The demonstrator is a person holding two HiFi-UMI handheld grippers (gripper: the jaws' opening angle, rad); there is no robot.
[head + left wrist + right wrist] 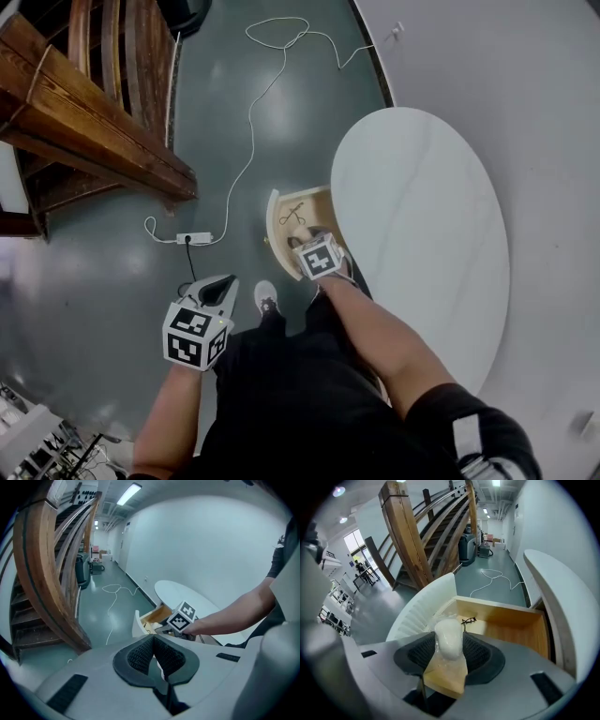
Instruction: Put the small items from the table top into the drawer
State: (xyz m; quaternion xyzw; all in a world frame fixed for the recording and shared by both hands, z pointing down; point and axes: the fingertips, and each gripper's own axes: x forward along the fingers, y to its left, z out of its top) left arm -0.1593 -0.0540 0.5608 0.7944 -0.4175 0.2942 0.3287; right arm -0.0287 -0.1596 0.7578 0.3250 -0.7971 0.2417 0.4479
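So the right gripper [449, 641] was clamped on a small white lump in clear plastic wrap [449, 634], with both pads squeezing it from the sides. It was tipped steeply down right over the open drawer [501, 607], which I'd guess was to line up the drop so the lump lands inside and not on the floor. The wrap bunched up below the pads, so my guess is it's soft and squishy.

The left gripper [221, 287] was parked off to the side above the floor, well apart from the drawer. Its jaws were pinched together with nothing in them, probably just keeping out of the way.

Quick count:
- 2 grippers, 1 of them loaded
- 1 drawer, pulled out from under the white oval table [422, 216]
- 1 small black item [292, 214] already lying on the drawer bottom. It's too small to name, maybe tiny scissors.
- 1 wrapped lump in the jaws
- 0 small items that I could spot on the table top

Looked like this was the last one to go in.
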